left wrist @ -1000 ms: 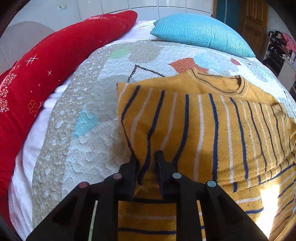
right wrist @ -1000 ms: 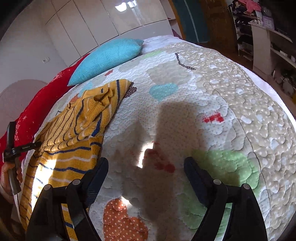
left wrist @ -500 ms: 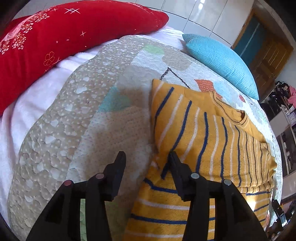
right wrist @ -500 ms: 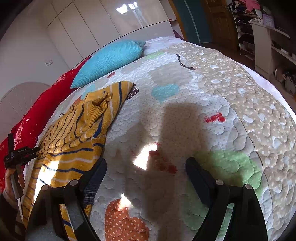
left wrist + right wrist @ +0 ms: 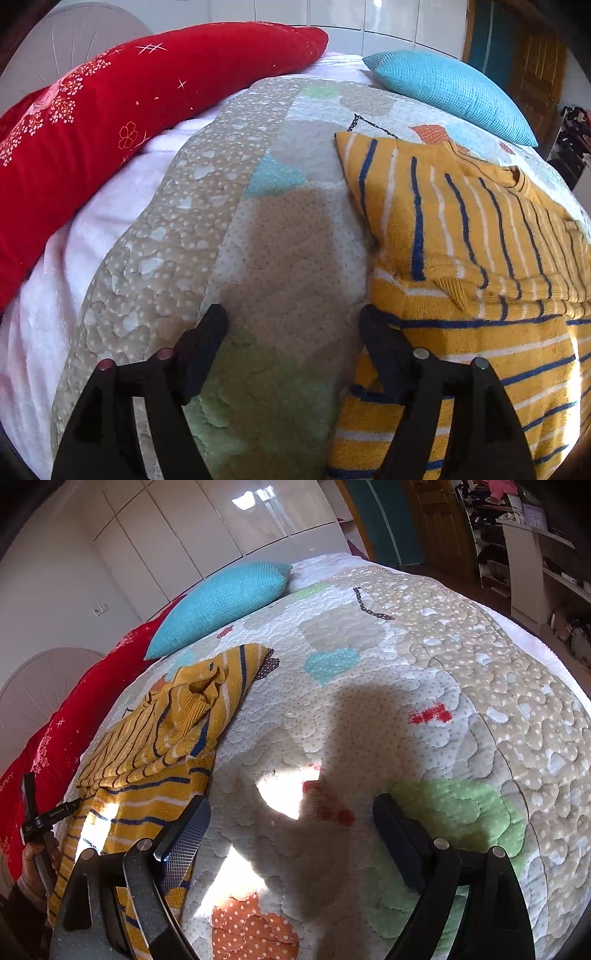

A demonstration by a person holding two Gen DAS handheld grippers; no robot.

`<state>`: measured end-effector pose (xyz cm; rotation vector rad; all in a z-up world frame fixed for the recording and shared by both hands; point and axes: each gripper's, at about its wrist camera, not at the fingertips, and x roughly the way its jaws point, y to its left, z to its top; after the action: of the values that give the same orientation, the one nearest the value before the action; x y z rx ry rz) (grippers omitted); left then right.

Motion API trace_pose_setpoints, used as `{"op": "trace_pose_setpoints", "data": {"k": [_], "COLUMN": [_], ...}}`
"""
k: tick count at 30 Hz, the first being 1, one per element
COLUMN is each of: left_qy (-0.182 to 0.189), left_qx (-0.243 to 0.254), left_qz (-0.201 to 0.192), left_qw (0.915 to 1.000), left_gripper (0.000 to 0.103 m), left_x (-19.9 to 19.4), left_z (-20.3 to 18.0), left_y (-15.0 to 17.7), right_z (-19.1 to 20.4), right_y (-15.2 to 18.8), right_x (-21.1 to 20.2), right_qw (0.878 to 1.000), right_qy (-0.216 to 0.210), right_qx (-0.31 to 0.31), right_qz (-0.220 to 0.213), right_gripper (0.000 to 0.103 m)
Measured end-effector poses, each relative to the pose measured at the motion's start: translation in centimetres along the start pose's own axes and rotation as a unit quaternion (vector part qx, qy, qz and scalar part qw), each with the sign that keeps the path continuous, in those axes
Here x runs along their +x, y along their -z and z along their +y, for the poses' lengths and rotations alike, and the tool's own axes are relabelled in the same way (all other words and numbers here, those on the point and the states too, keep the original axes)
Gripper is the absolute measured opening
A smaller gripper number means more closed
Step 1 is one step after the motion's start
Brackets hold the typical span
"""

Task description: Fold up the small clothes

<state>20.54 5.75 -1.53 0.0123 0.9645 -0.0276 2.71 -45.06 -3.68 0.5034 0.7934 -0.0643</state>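
A yellow knit sweater (image 5: 461, 251) with blue and white stripes lies on the quilted bed, with one side folded over its body. It also shows in the right wrist view (image 5: 159, 746), at the left. My left gripper (image 5: 291, 325) is open and empty over the quilt, its right finger at the sweater's left edge. My right gripper (image 5: 291, 819) is open and empty over bare quilt, to the right of the sweater.
A patchwork quilt (image 5: 221, 229) covers the bed. A long red pillow (image 5: 110, 110) lies along the far left and a blue cushion (image 5: 450, 88) at the head. Shelves (image 5: 535, 554) and a door stand beyond the bed's right side.
My left gripper let go of the sweater's folded edge, opened wide and moved left off the sweater. The right gripper stayed open and barely moved.
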Motion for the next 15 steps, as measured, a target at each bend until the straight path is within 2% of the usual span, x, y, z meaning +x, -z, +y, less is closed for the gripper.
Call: {"op": "trace_pose_setpoints", "data": {"k": [4, 9, 15], "left_qy": [0.022, 0.018, 0.019], "left_qx": [-0.025, -0.021, -0.025], "left_qz": [-0.008, -0.013, -0.017], "left_qw": [0.9994, 0.9995, 0.9994], "left_gripper": [0.085, 0.087, 0.087], "left_x": [0.59, 0.72, 0.56], "left_z": [0.95, 0.61, 0.63], "left_y": [0.22, 0.25, 0.32], "right_z": [-0.15, -0.95, -0.56], "right_y": [0.18, 0.16, 0.22], "right_x": [-0.02, -0.19, -0.23], "right_qw": [1.000, 0.999, 0.999], "right_qy": [-0.013, -0.043, -0.033], "right_qx": [0.008, 0.029, 0.024], "right_qz": [-0.006, -0.013, -0.013], "right_gripper": [0.095, 0.096, 0.096]}}
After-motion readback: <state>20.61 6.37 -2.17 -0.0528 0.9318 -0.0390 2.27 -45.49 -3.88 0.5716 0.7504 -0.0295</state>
